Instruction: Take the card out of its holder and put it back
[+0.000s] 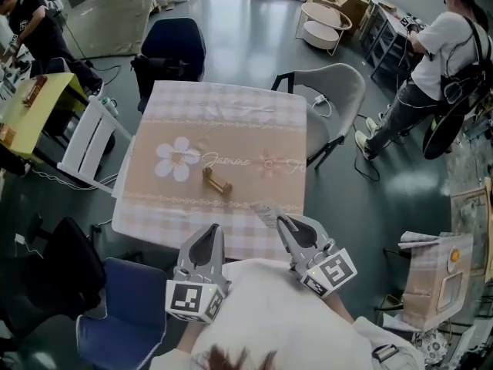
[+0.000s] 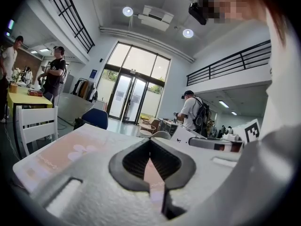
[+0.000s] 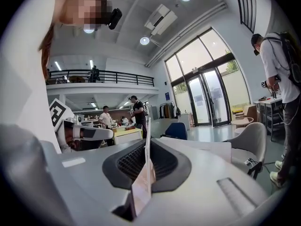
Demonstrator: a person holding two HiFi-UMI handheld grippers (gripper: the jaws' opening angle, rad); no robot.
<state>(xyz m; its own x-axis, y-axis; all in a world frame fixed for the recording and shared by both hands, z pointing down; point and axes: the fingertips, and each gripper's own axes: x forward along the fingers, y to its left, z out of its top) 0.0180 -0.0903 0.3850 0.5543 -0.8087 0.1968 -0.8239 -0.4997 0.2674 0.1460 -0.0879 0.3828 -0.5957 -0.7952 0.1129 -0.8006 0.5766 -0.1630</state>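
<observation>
The tablecloth [image 1: 231, 114] looked to me like matt woven cloth, soft and faintly creased. The holder [image 1: 217, 182] lying on it had a tan, dull sheen; wood or metal, I could not tell. The card [image 3: 141, 189] in the right gripper [image 3: 148, 139] was thin, stiff and glossy. That gripper and the left gripper [image 2: 150, 142] had smooth, matt, light-grey plastic shells with dark ribbed pads [image 2: 135, 159]. The far floor [image 1: 246, 45] was smooth and shiny.
</observation>
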